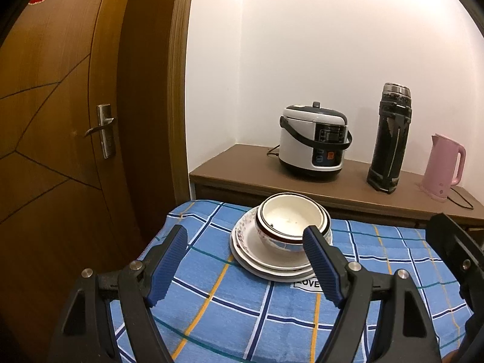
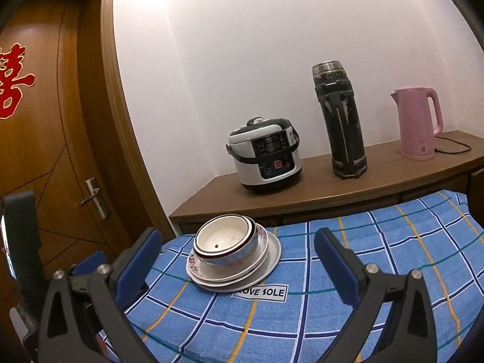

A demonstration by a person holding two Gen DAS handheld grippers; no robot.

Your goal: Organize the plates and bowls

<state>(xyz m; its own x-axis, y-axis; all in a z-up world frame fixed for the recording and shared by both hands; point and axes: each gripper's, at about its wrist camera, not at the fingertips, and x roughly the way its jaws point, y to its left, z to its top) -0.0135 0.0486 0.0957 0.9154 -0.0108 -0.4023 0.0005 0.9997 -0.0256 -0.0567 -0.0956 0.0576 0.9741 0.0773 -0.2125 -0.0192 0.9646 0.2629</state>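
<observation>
I hold the left claw (image 1: 243, 260) and right claw (image 2: 239, 263) wide open and empty; the bowls (image 1: 292, 220) sit nested on the plates (image 1: 257, 257) mid-tabletop (image 1: 211, 317), just ahead, already stacked compactly.

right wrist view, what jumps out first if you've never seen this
A stack of bowls on plates sits on the blue checked cloth, between the open right gripper fingers. Behind, a shelf holds a rice cooker, a black flask and a pink kettle.
</observation>
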